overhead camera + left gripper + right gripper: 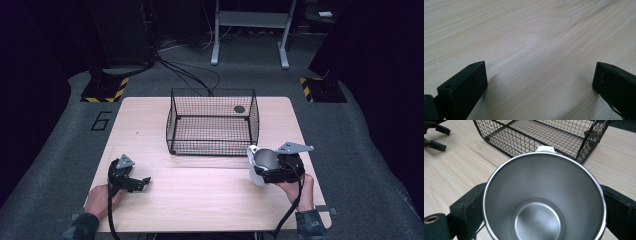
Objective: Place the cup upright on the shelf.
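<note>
At the right edge of the tabletop (200, 195), just in front of the wire basket (212, 121), I have the cup (261, 165) clamped in my right gripper (270, 170). The jaws press against its two sides, and its mouth faces the gripper camera, so I look straight into the steel inside (541, 202). A white tab on its rim (545, 148) points toward the basket. My left gripper (142, 181) rests low over bare wood at the left, jaws spread wide with nothing between them.

As I judge it, the pick-up is done and the cup is not yet in the basket. What is left is to carry it over the near wall, set it down and let go.

Count: one cup, one basket, two grippers. A dark round spot (239, 109) shows at the basket's far right corner; I cannot tell what it is.
</note>
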Demonstrator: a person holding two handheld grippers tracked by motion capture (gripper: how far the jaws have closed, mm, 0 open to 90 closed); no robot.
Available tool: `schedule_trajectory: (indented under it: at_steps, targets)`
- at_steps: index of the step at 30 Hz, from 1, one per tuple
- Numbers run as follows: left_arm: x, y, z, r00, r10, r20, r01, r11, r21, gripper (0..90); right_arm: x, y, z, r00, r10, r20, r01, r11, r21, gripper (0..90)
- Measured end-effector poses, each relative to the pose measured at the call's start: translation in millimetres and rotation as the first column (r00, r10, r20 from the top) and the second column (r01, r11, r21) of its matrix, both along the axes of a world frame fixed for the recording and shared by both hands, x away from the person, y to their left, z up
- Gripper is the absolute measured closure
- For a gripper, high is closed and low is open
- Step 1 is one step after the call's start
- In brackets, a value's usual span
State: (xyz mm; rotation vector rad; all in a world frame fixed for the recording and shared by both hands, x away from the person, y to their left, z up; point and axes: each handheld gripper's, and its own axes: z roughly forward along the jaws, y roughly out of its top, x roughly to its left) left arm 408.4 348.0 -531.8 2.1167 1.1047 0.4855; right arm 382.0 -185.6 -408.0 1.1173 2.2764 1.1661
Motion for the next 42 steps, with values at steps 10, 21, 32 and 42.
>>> schedule_trajectory:
  at_steps: [10,21,32,42]
  targets:
    - [0.1,0.7,0.4,1.0,-0.007,-0.001,0.007,0.9999,0.011,0.0,9.8,12.4,14.5,0.9986,0.053,0.01,-0.053,0.998,0.031,5.7]
    - [0.0,0.8,0.6,1.0,-0.008,-0.004,0.008,0.9999,0.012,0.0,17.9,28.0,27.0,0.9955,0.091,0.026,-0.092,0.996,0.019,5.6]
    - [-0.1,0.5,0.2,1.0,-0.005,-0.002,0.006,1.0,0.008,0.0,26.7,40.4,41.6,0.9916,0.12,0.048,-0.121,0.993,0.018,5.7]
    - [-0.1,0.5,0.3,1.0,-0.006,-0.003,0.006,0.9999,0.008,0.0,39.7,48.0,49.9,0.9893,0.135,0.054,-0.137,0.99,0.029,5.7]
